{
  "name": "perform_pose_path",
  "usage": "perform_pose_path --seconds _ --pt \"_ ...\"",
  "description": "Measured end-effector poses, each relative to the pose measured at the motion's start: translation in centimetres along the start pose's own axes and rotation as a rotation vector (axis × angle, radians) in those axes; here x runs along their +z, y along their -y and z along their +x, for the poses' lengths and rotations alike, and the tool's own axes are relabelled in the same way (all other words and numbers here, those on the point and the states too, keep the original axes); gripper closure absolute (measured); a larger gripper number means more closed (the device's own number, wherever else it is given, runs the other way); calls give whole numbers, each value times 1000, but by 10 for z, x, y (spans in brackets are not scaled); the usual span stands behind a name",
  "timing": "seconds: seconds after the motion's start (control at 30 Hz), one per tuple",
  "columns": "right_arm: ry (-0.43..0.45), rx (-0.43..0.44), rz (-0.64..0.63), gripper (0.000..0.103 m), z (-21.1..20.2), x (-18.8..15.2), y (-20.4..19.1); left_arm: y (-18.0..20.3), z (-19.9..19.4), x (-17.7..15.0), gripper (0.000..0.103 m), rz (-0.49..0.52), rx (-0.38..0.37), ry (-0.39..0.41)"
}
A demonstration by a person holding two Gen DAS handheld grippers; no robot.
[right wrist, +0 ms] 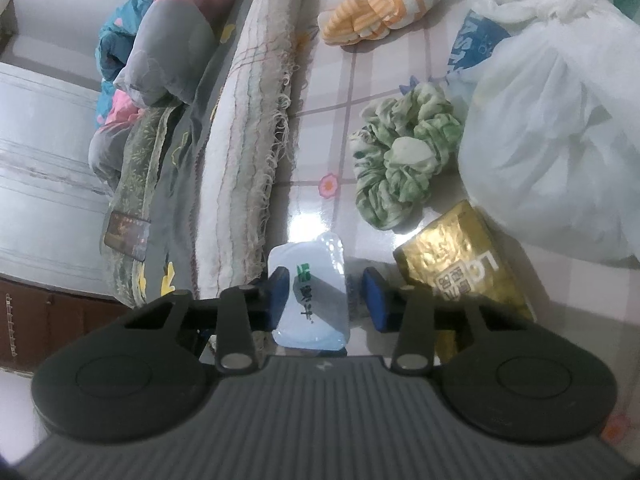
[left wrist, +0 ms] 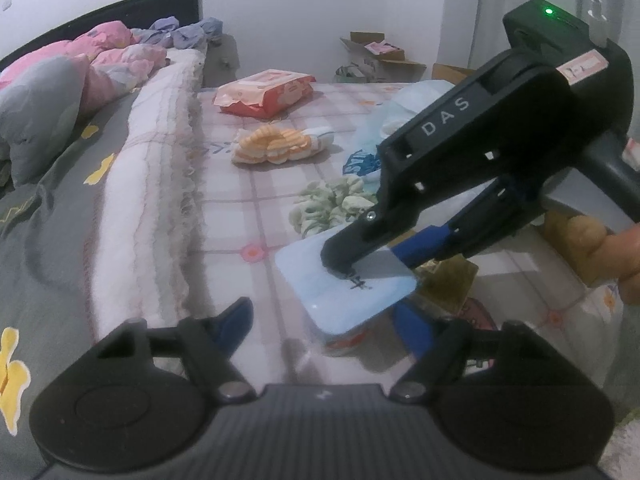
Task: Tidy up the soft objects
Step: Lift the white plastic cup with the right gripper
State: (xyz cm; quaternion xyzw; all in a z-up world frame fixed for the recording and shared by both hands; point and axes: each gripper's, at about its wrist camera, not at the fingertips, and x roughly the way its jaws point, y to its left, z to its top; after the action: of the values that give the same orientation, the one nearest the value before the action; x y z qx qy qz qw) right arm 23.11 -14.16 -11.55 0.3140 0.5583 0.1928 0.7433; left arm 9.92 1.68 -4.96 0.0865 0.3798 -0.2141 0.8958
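A light-blue tissue pack (left wrist: 344, 296) (right wrist: 308, 300) lies on the checked sheet (left wrist: 248, 208), its printed face up. My right gripper (left wrist: 372, 260) (right wrist: 326, 296) reaches down onto it from the upper right. Its left pad (right wrist: 278, 292) overlaps the pack's edge, while a narrow gap shows at the right pad (right wrist: 376, 300). My left gripper (left wrist: 326, 324) stands wide open just short of the pack, touching nothing. A green crumpled scrunchie (left wrist: 332, 204) (right wrist: 404, 160) and an orange-striped cloth bundle (left wrist: 276, 144) (right wrist: 372, 12) lie farther back.
A gold foil packet (right wrist: 460, 256) (left wrist: 448, 280) sits right beside the pack. A big white plastic bag (right wrist: 560, 120) fills the right side. A folded fringed blanket (left wrist: 152, 184) runs along the left, with a grey quilt and pink bedding (left wrist: 100, 60) beyond. An orange wipes pack (left wrist: 264, 92) lies at the back.
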Motion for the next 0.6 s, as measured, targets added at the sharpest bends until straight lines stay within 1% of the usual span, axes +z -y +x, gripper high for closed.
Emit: perform_pose_path --seconds 0.07,0.17,0.27,0.3,0.4,0.5,0.6 --pt "1 2 8 69 1 0 2 2 3 0 27 9 0 -2" --pt "1 14 22 69 1 1 6 2 7 1 34 14 -2 -3" --pt "2 22 27 70 1 1 7 2 10 2 44 8 -23 -6" --pt "1 24 28 70 2 0 7 2 11 2 51 3 -30 -7" --pt "2 25 24 71 1 0 5 2 12 4 53 -10 -18 -6" --pt "6 26 18 72 0 0 2 -2 10 8 53 -42 -25 -11" --pt "11 43 14 73 -2 3 -2 -2 5 14 53 -44 -11 -2"
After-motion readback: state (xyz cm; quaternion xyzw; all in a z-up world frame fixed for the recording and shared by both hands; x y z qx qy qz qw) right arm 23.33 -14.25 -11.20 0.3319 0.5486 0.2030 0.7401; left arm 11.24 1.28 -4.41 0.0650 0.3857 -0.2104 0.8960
